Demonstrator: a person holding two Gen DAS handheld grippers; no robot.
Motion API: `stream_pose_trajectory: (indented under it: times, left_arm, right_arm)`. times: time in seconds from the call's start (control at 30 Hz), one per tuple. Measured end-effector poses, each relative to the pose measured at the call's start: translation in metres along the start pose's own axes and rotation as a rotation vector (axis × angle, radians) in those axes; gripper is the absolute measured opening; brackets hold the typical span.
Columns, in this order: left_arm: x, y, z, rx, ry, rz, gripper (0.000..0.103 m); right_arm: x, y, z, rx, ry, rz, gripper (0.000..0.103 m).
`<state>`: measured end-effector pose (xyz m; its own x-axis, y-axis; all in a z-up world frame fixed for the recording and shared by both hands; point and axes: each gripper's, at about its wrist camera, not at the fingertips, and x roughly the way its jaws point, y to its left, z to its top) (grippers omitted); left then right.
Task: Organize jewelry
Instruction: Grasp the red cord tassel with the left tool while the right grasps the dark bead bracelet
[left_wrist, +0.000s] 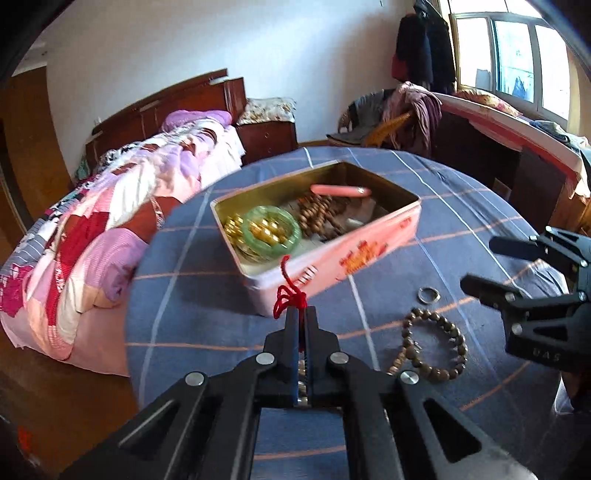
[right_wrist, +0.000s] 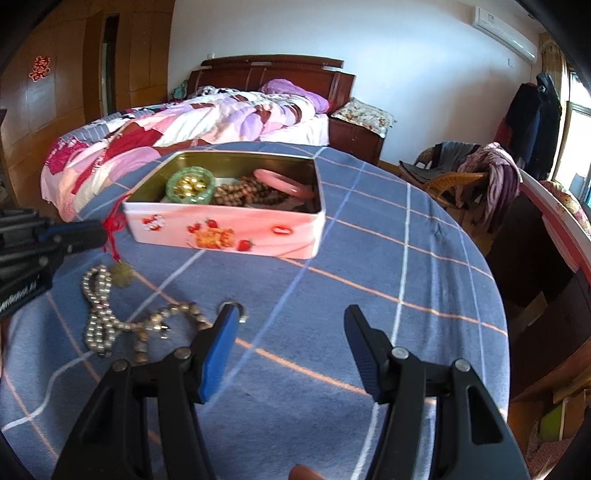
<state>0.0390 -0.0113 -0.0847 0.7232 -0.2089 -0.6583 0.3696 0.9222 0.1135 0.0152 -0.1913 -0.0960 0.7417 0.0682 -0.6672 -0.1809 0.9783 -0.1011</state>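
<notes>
Where legible — "UAS" on right tongs (left_wrist: 476, 264)

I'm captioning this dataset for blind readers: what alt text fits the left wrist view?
The left gripper, shut on a red knotted cord, hangs before an open pink rectangular tin holding a green bangle, brown beads and a pink bangle. Right of it on the blue checked tablecloth lie a brown bead bracelet and small metal ring, near the open right gripper.

Both wrist cams low, close over table (left_wrist: 207, 295), facing bed (L from left); share tin (left_wrist: 332, 254).
</notes>
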Motion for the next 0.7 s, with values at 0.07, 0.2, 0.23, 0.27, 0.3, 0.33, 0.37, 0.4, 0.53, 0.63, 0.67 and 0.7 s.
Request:
stream_pose_trajectory:
  times: [0.07,0.2,0.23,0.27,0.3,0.33,0.37,0.4,0.53,0.63,0.67,0.7]
  left_arm:
    - [-0.001,0.003,0.002,0.000,-0.007,0.013,0.001]
    - [0.003,0.004,-0.001,0.002,-0.003,0.027,0.001]
    - [0.005,0.003,-0.002,0.002,0.003,0.025,0.001]
    - [0.007,0.004,-0.003,0.001,0.007,0.024,0.001]
    - [0.010,0.003,-0.005,0.000,0.015,0.021,0.001]
    - [0.012,0.002,-0.006,0.000,0.018,0.018,0.001]
    - [0.013,0.001,-0.007,-0.001,0.022,0.014,0.001]
    - [0.015,0.000,-0.008,-0.001,0.025,0.010,0.001]
    - [0.017,-0.003,-0.011,0.002,0.030,0.003,0.001]
    - [0.016,-0.004,-0.010,0.004,0.026,0.002,0.001]
    - [0.015,-0.004,-0.010,0.004,0.022,0.002,0.001]
    - [0.013,-0.004,-0.009,0.003,0.018,0.003,0.001]
  right_arm:
    - [-0.002,0.006,0.001,-0.011,-0.002,0.013,0.062]
    - [0.002,0.015,0.001,-0.033,0.011,0.044,0.059]
    - [0.003,0.017,0.000,-0.038,0.016,0.051,0.056]
    - [0.004,0.018,0.000,-0.040,0.019,0.057,0.054]
    - [0.005,0.020,-0.001,-0.044,0.025,0.063,0.050]
    - [0.006,0.022,-0.001,-0.049,0.030,0.069,0.047]
    - [0.008,0.023,-0.002,-0.053,0.038,0.077,0.045]
    - [0.010,0.023,-0.003,-0.056,0.048,0.083,0.044]
    - [0.018,0.033,-0.007,-0.092,0.094,0.111,0.031]
    - [0.020,0.036,-0.008,-0.107,0.105,0.125,0.012]
    - [0.018,0.037,-0.009,-0.111,0.102,0.126,0.012]
    - [0.017,0.037,-0.010,-0.110,0.099,0.132,0.012]
